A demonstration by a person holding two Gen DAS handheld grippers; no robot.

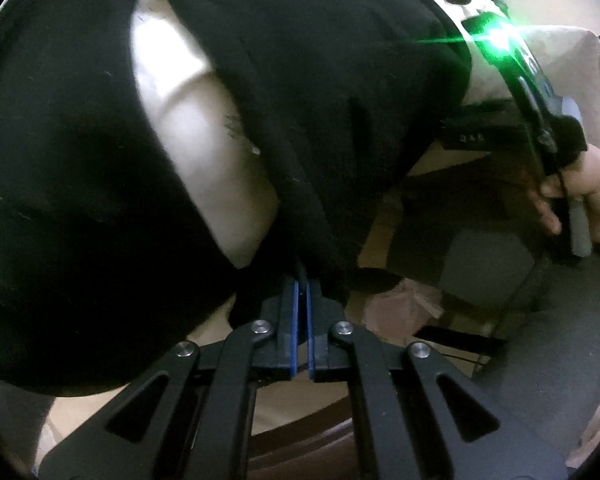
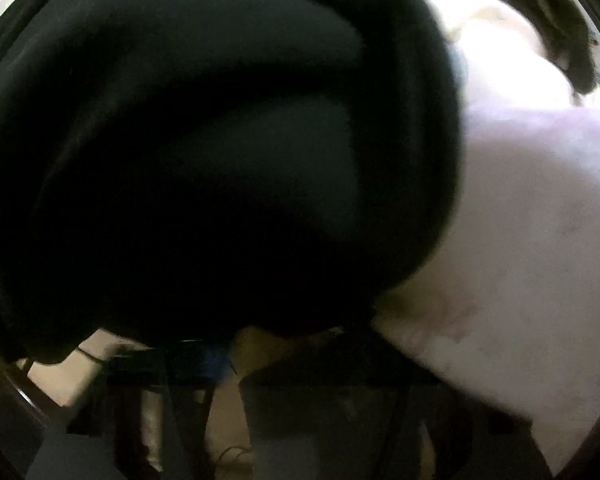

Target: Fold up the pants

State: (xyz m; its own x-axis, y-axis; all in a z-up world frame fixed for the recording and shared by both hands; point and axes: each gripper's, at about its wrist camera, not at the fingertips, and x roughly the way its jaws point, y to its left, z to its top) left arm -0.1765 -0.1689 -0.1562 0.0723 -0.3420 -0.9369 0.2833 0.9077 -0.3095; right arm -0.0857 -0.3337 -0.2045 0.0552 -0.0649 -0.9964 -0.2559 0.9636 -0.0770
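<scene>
Right wrist view is motion-blurred throughout. We cannot make out the right gripper [image 2: 300,344]: its linkage is a dark smear along the bottom edge, its fingertips lost under the black pants [image 2: 204,152]. Pants run off the left and top edges.

Left wrist view: fingertips of the left gripper [image 1: 301,280] are buried in pants fabric. A hand [image 1: 580,196] is cut by the right edge. Green glare washes out the device above it.

I see the black pants [image 1: 308,80] bunched and draped across the upper left and centre of both views, soft folds over a pale surface, edges blurred.
</scene>
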